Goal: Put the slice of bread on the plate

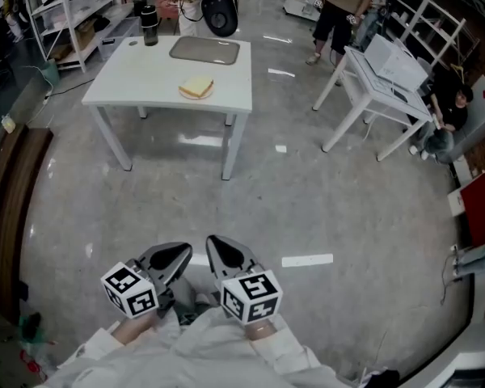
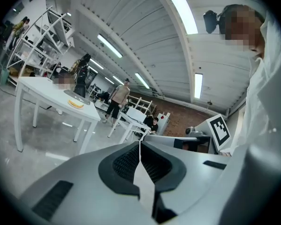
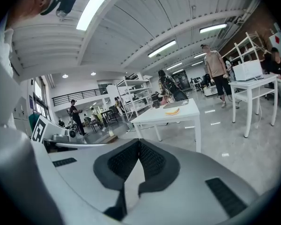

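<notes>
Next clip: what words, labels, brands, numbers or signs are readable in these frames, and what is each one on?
No text can be read in any view.
Marker cubes: black-and-white square patterns only, no letters or numbers.
Bottle on the table: any label is too small to read.
White box on the side table: no print can be made out.

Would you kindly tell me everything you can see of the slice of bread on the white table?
The slice of bread is pale yellow with a slightly darker edge, roughly square, and lies flat. It sits near the edge of the white table closest to the camera, just in front of the grey tray and apart from it. Something pale seems to lie under it, perhaps a plate, but it is too small to tell. Nothing else touches it.
</notes>
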The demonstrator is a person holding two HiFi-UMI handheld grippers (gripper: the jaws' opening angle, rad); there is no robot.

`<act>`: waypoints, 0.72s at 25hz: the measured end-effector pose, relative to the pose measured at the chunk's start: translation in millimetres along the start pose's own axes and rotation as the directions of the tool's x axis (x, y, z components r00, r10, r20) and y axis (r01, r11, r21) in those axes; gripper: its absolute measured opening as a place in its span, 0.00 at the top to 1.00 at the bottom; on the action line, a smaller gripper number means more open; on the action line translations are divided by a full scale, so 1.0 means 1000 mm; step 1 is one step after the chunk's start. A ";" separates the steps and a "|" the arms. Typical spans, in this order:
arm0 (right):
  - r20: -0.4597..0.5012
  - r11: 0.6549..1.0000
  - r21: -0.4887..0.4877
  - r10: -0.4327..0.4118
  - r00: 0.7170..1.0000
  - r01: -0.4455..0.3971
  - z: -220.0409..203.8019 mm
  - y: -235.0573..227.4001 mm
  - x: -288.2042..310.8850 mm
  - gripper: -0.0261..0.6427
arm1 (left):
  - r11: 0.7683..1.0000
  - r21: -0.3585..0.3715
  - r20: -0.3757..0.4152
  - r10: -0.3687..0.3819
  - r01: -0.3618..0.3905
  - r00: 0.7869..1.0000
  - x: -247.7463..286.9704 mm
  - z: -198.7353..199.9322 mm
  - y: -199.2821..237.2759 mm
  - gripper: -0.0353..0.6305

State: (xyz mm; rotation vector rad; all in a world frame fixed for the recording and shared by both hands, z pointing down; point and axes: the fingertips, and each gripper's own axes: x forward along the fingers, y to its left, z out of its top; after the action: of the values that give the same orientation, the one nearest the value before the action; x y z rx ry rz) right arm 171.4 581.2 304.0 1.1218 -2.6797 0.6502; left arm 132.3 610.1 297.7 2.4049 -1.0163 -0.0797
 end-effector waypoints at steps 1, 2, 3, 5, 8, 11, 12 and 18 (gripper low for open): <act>-0.005 1.000 0.003 0.001 1.000 -0.001 -0.001 -0.003 0.002 0.94 | 1.000 -0.009 0.001 0.003 -0.003 1.000 0.002 0.001 0.002 0.92; -0.010 1.000 0.006 0.001 1.000 -0.001 -0.001 -0.007 0.003 0.94 | 1.000 -0.015 0.000 0.006 -0.006 1.000 0.005 0.001 0.005 0.92; -0.013 1.000 0.007 0.000 1.000 0.000 -0.001 -0.010 0.005 0.94 | 1.000 -0.019 -0.001 0.009 -0.009 1.000 0.007 0.001 0.008 0.92; -0.016 1.000 0.011 -0.003 1.000 0.003 0.000 -0.019 0.012 0.94 | 0.999 -0.029 -0.004 0.014 -0.014 1.000 0.012 0.003 0.016 0.92; -0.013 1.000 0.027 -0.004 1.000 0.005 0.007 -0.032 0.029 0.94 | 0.999 -0.035 -0.002 0.021 -0.021 1.000 0.022 0.010 0.034 0.92; -0.006 0.999 0.031 -0.012 1.000 0.012 0.017 -0.043 0.055 0.94 | 1.000 -0.010 -0.007 0.025 -0.025 1.000 0.033 0.021 0.059 0.92; -0.006 0.999 0.030 -0.016 1.000 0.016 0.021 -0.047 0.067 0.94 | 1.000 -0.005 -0.010 0.024 -0.024 1.000 0.037 0.027 0.070 0.92; -0.022 0.998 0.039 -0.053 0.998 0.054 0.051 -0.077 0.149 0.94 | 1.000 -0.005 -0.010 0.010 -0.010 1.000 0.063 0.078 0.139 0.92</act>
State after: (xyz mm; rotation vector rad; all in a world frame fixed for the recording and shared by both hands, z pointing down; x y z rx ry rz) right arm 121.9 415.4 330.5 1.1862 -2.6207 0.7048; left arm 67.4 452.1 307.5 2.3931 -1.0231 -0.0670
